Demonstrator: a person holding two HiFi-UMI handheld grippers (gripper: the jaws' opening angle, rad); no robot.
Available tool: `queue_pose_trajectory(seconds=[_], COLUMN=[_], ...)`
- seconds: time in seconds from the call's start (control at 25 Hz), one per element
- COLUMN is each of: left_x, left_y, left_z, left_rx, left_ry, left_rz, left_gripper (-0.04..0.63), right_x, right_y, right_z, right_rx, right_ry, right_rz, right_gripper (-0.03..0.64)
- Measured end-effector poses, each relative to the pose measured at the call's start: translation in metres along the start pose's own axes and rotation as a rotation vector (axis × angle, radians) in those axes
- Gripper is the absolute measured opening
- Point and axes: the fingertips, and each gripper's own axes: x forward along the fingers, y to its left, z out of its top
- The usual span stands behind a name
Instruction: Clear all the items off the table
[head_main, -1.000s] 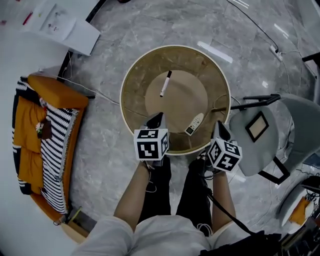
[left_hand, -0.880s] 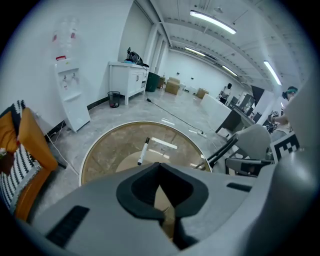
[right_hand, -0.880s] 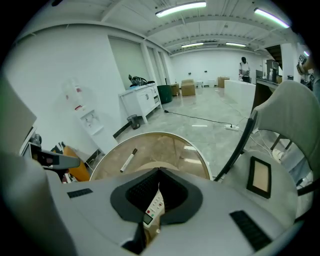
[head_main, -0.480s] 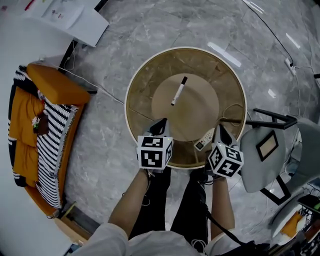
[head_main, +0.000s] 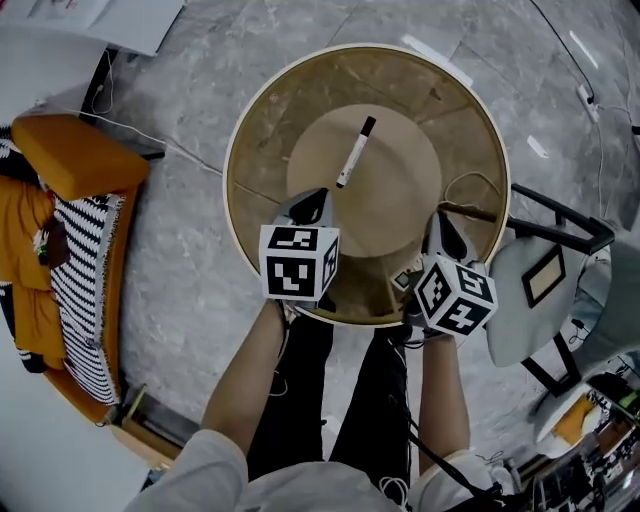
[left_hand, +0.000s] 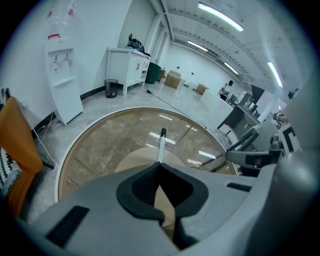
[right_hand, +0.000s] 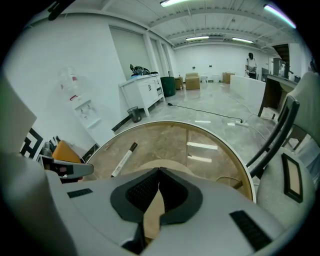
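Observation:
A black-capped white marker (head_main: 355, 152) lies on the round glass table (head_main: 232, 170), over its beige base. It also shows in the left gripper view as the marker (left_hand: 161, 144), just beyond the jaws, and in the right gripper view as the marker (right_hand: 123, 159), to the left. My left gripper (head_main: 318, 196) hovers at the near side of the table, shut and empty, short of the marker. My right gripper (head_main: 441, 224) is over the table's near right part, its jaw tips together with nothing between them. A white remote (head_main: 403, 281) peeks out beside the right cube, mostly hidden.
A grey chair (head_main: 525, 300) with a framed object (head_main: 543, 277) on its seat stands right of the table. An orange cushion (head_main: 70, 158) and a striped blanket (head_main: 85, 280) lie at the left. A white cabinet (left_hand: 64, 85) stands beyond. The person's legs are under the near rim.
Both grippers have moved forward and lower over the near part of the table. The right gripper's cube now covers most of the remote. The marker has not moved on the table.

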Motion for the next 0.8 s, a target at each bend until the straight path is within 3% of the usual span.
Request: queue_pose_trajectory(seconds=[0.6, 0.8], left_x=[0.045, 0.065], left_y=[-0.006, -0.009], left_z=[0.015, 0.018], left_rx=[0.127, 0.171], left_ry=[0.118, 0.157], left_rz=[-0.067, -0.090], left_gripper=[0.014, 0.121], right_x=[0.024, 0.023], right_y=[-0.013, -0.019], right_z=[0.004, 0.003], right_rx=[0.029, 0.028], right_ry=[0.026, 0.022], right_rz=[-0.027, -0.037], right_gripper=[0.023, 0.023])
